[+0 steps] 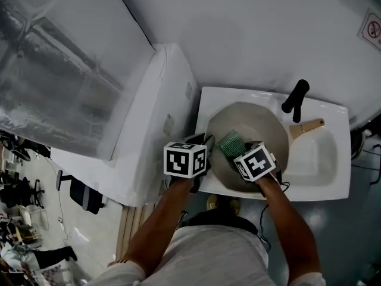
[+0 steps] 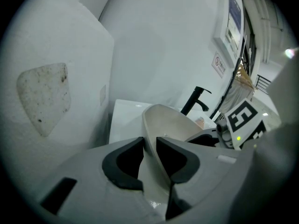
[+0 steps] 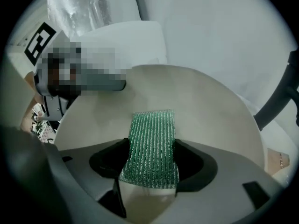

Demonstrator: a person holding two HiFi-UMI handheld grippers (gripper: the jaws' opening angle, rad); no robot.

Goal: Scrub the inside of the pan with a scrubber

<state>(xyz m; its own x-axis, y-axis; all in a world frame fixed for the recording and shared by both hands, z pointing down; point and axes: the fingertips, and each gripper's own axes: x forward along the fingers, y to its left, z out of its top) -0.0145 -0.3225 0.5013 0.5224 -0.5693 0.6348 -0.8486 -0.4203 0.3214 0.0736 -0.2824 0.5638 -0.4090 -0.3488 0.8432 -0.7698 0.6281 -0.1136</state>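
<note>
White sink, centre right of the head view, holds the beige pan. Left gripper: fingers clamped on the pan's rim. Right gripper: fingers pinching the green scrubber over the pan's inside. Best handling, by judgement: firm rim grip, scrubber pressed flat, overlapping strokes.

Green mesh scrubber is inside the wide beige pan.

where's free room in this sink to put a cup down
The bare sink floor right of the pan, in front of its wooden handle. Crowded at the pan: left gripper on its rim, right gripper holding the scrubber.
</note>
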